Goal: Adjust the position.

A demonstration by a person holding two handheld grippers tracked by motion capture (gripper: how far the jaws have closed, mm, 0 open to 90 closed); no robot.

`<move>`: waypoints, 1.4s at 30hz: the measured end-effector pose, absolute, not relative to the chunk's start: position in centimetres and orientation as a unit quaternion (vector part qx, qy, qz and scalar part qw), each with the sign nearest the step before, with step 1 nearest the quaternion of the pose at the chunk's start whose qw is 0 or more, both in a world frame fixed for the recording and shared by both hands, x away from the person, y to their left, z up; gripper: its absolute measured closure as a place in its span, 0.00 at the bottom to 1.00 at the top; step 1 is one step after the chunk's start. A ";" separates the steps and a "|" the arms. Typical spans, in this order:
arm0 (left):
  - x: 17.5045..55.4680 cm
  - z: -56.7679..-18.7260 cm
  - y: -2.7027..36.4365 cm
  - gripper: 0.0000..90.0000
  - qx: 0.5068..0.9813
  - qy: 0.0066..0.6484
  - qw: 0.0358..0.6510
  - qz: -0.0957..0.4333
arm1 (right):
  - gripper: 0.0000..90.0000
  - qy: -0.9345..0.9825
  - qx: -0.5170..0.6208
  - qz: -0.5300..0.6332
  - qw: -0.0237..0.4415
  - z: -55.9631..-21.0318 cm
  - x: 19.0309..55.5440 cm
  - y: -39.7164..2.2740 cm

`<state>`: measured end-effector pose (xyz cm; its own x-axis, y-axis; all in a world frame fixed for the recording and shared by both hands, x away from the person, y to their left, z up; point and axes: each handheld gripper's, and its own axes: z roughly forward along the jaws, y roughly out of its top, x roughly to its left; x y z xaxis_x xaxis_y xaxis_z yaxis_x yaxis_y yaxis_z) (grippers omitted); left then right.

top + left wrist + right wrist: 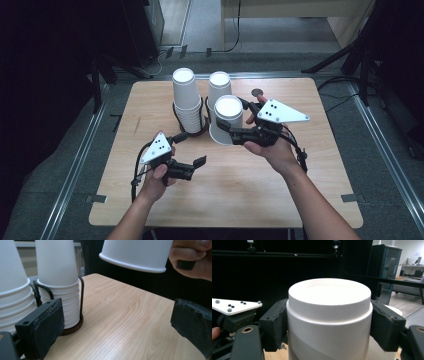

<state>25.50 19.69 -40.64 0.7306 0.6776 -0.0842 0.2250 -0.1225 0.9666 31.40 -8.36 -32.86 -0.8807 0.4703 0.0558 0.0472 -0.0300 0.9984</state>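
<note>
Beside the wire cup rack [190, 131], the right gripper [235, 131] is clamped on an inverted paper cup [227, 120], lifted clear of the table [300, 190]. Nearer the person, the left gripper [196, 167] stands apart, empty.

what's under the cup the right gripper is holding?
Bare wooden table: the upside-down paper cup hangs clear of it in the right gripper. Its inside cannot be seen.
</note>
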 end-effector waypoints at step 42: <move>26.2 -39.8 16.4 0.00 0.726 0.264 0.614 0.160 | 0.27 0.704 0.136 0.692 0.079 -34.4 29.5 -5.5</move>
